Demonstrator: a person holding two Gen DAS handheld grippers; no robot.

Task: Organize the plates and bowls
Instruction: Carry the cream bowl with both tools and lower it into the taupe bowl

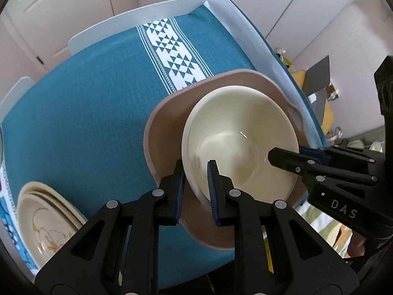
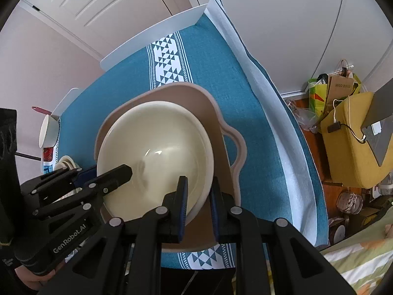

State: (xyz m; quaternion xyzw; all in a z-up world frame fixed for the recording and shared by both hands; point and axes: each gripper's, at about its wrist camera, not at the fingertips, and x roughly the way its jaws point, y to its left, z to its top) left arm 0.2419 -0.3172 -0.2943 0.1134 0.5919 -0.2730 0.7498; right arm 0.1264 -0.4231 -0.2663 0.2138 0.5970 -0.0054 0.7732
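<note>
Left wrist view: the left tool (image 1: 196, 182) is clamped on the near-left rim of the cream bowl (image 1: 235, 135), the right tool (image 2: 197, 201) clamped on its opposite rim. The bowl hangs over the pink tray (image 2: 213, 113) on the teal-clothed worktop (image 1: 86, 98), contact unclear. Placement looks underway; next, seat it flat, then release both together

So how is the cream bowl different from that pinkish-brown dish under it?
The round, deep cream bowl contrasts with the shallow pinkish-brown handled dish, which is broader and has a looped handle at its side. The bowl is pinched at opposite rims by the left gripper and right gripper; the dish is ungripped.
</note>
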